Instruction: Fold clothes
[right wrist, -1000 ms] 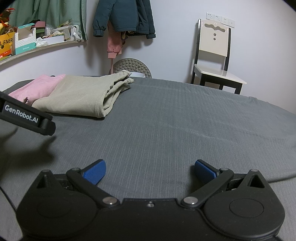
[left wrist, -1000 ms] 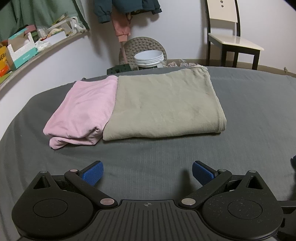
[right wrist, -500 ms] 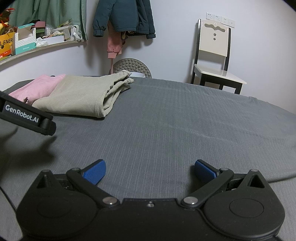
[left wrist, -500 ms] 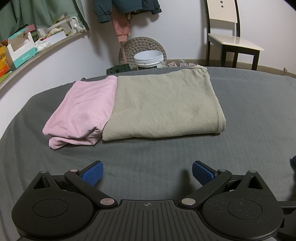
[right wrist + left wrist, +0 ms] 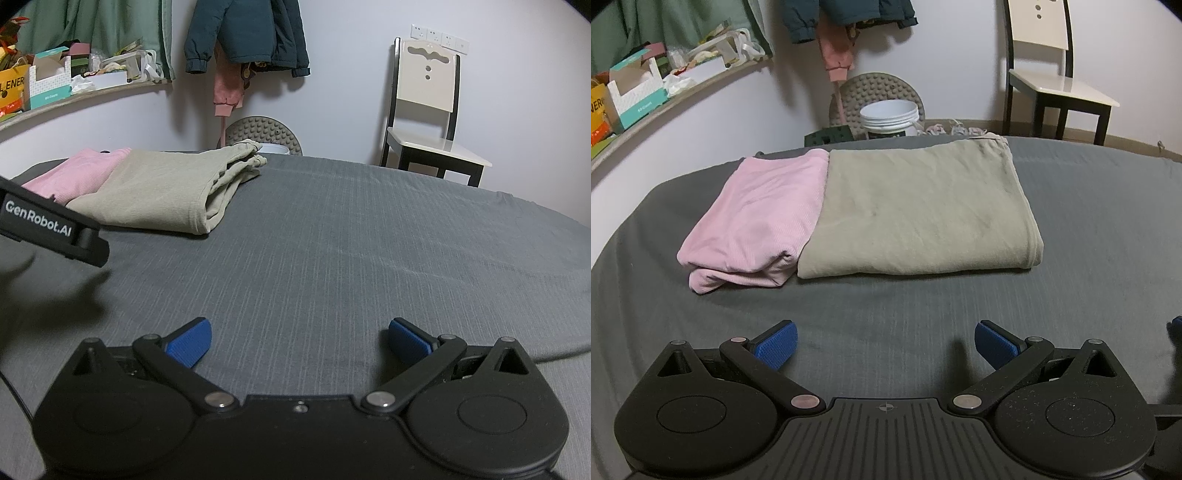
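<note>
Grey cover: a dark grey ribbed cloth (image 5: 1089, 236) is spread over the surface that carries the clothes.
Olive garment: a folded olive-beige garment (image 5: 919, 210) is laid flat at the far side of the cover; in the right wrist view its stacked layers (image 5: 162, 188) are seen edge-on.
Pink garment: a folded pink ribbed garment (image 5: 757, 218) is laid just beside the olive one, touching it, with its edge tucked slightly under.
Left tool: the left tool (image 5: 885, 343) is held low over bare cover, near the front edge of the clothes; its blue pads (image 5: 775, 347) are spread wide and nothing is gripped.
Right tool: the right tool (image 5: 299, 341) is held over bare cover, well apart from the clothes; its jaws are spread wide and empty.
Background: a white chair (image 5: 428, 110) and a hanging dark jacket (image 5: 247, 33) are seen against the wall.
</note>
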The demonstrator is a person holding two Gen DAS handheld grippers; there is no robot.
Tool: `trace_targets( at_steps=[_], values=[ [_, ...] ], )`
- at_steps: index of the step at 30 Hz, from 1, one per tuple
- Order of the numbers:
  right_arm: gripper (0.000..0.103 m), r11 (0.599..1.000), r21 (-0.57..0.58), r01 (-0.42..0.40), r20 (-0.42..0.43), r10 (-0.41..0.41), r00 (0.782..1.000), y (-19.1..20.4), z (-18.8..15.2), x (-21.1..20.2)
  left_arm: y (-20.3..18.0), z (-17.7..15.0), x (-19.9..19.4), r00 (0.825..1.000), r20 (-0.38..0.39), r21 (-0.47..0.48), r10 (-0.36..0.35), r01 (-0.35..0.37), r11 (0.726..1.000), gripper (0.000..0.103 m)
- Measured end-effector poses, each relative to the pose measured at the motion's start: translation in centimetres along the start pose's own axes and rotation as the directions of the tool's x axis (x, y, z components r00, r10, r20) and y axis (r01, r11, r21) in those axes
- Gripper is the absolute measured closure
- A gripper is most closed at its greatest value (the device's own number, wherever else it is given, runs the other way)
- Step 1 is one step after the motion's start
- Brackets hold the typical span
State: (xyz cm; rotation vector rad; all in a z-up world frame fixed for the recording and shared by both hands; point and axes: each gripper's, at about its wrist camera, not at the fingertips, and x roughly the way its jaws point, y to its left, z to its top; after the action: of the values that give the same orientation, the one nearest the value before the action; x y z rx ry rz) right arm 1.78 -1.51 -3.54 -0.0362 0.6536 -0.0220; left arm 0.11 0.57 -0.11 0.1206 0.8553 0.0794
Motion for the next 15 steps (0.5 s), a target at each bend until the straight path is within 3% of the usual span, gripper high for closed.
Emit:
trace_targets(
  at_steps=[9,15],
  values=[
    [0.000,1.000,0.002,0.000,-0.007,0.000,1.000,-0.2,0.1,0.2,0.0,0.2,1.0,0.999,-0.023,-0.015,0.034,-0.034,0.999,0.000],
    [0.000,1.000,0.007,0.013,-0.003,-0.013,1.000,0.1,0.0,0.1,-1.0,0.1,2.6,0.999,-0.003,0.022,0.049,-0.049,0.999,0.000]
  ],
)
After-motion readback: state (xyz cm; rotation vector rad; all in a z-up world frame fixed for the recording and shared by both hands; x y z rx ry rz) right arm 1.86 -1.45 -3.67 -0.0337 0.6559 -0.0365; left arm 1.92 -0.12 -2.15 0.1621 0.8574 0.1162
